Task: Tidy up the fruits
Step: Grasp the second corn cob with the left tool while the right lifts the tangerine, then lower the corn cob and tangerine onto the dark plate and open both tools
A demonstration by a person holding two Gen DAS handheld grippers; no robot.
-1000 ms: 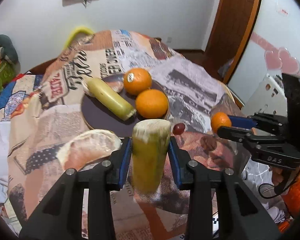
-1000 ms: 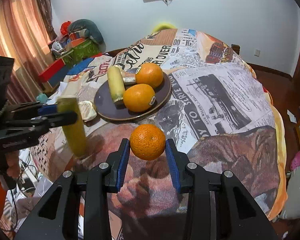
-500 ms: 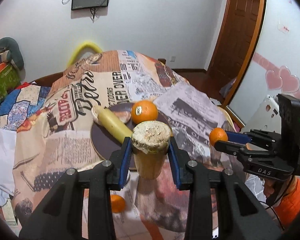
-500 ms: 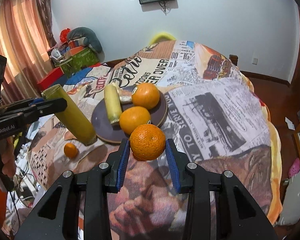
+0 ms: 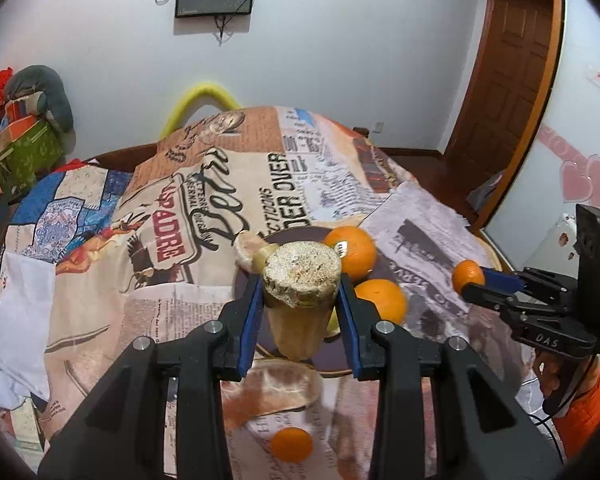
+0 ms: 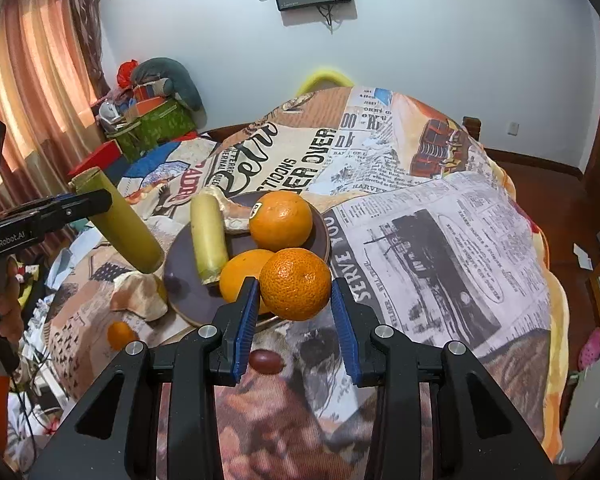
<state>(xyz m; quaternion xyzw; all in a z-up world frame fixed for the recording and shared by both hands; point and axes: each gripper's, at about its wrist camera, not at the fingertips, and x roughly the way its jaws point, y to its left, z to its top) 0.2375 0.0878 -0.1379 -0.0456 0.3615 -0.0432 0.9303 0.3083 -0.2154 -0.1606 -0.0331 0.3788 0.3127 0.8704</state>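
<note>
My left gripper point(image 5: 300, 312) is shut on a yellow-green sugarcane piece point(image 5: 300, 300), tilted and held above the near left edge of the dark round plate point(image 6: 180, 292). My right gripper point(image 6: 294, 312) is shut on a small orange point(image 6: 295, 284), held above the plate's near right edge. On the plate lie two large oranges point(image 6: 281, 221) point(image 6: 242, 270) and a second cane piece point(image 6: 208, 236). The held cane also shows in the right wrist view point(image 6: 120, 224), and the held orange in the left wrist view point(image 5: 467, 276).
A small orange point(image 6: 119, 335), a dark red grape point(image 6: 266, 361) and pieces of peel point(image 6: 140, 296) lie on the newspaper-print tablecloth point(image 6: 440, 240) near the plate. More peel point(image 6: 236, 216) sits at the plate's far side. Boxes and clutter stand at the far left.
Both grippers have risen and moved forward toward the plate, each keeping its fruit. The cane piece has tilted so that its cut end faces my left camera.
</note>
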